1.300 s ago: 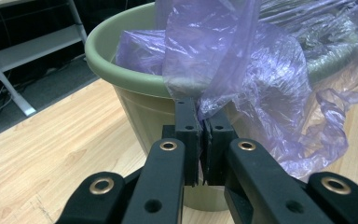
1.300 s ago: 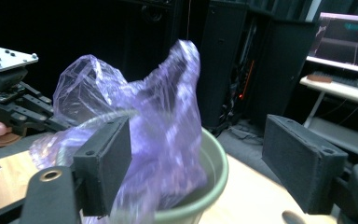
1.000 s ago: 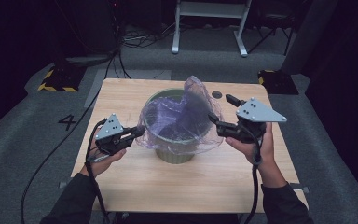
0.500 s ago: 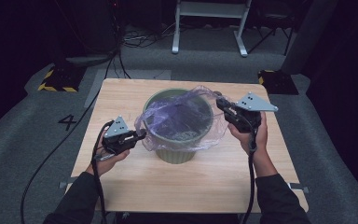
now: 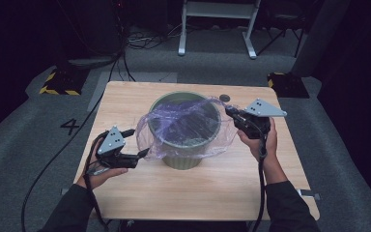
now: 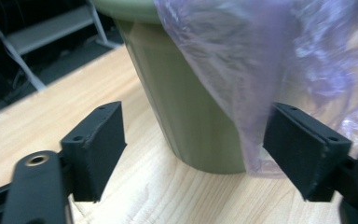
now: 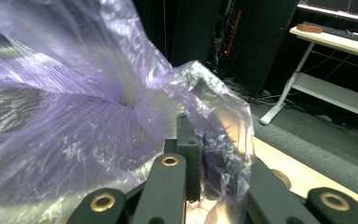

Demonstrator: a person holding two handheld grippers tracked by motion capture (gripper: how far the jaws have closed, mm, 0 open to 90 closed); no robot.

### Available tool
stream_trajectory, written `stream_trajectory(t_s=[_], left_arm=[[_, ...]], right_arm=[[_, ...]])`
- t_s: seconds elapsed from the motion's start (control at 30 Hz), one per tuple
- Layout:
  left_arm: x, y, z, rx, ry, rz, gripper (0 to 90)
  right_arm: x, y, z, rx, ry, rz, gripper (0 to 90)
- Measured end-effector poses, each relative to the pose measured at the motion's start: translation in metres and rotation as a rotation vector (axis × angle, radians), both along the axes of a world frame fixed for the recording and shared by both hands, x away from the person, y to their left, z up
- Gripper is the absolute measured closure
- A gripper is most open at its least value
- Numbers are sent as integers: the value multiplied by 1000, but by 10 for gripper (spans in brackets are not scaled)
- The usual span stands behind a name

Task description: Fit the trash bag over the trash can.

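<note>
Purple, thin and see-through, the plastic bag (image 5: 183, 126) lies draped over the mouth of the round green plastic bin (image 5: 186, 152), which stands at the middle of the light wooden surface (image 5: 125, 96). The right gripper (image 5: 236, 117) has its jaws closed on a bunched fold of the bag at the bin's right rim; in the right gripper view the film (image 7: 98, 116) is crumpled between and around them. The left gripper (image 5: 142, 154) sits low by the bin's left side with jaws wide apart, gripping nothing, though the bag's hanging edge (image 6: 242, 93) falls just in front of one of them.

With one side free, I judge that a pull from the right could drag the bag off the left rim or bunch it into the bin. A hard tug might also tear such thin film at the pinch, or tip the light bin. The left jaws could close on the bin wall instead of the film.

On the surface a small dark disc (image 5: 224, 98) lies behind the bin. Around it is grey carpet, cables, a white desk frame (image 5: 217, 24) and a yellow-and-black striped block (image 5: 57, 84), in a dark room.
</note>
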State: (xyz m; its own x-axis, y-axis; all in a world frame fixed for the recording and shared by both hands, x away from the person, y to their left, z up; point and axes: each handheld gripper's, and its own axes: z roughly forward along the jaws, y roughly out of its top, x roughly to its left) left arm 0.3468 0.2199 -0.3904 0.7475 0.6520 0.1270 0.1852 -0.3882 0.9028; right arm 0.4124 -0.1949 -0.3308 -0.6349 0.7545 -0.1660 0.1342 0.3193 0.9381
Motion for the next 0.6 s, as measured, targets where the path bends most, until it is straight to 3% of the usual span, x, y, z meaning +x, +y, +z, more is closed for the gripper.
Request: stream_trajectory(t_s=[0.23, 0.3, 0.33, 0.43, 0.6], left_arm=[[-13, 8, 27, -26, -46, -42, 190], [-17, 11, 33, -41, -104, -34, 180], [-18, 11, 34, -45, -114, -40, 179], [-17, 10, 34, -28, -117, -13, 182], [-7, 10, 34, -57, -121, 4, 187]], right_arm=[[0, 1, 2, -1, -16, -1, 889], [0, 2, 3, -4, -22, -1, 889], [0, 2, 4, -3, -22, 0, 888], [0, 2, 6, -3, -26, 0, 886], [-1, 3, 8, -10, -38, 14, 856]])
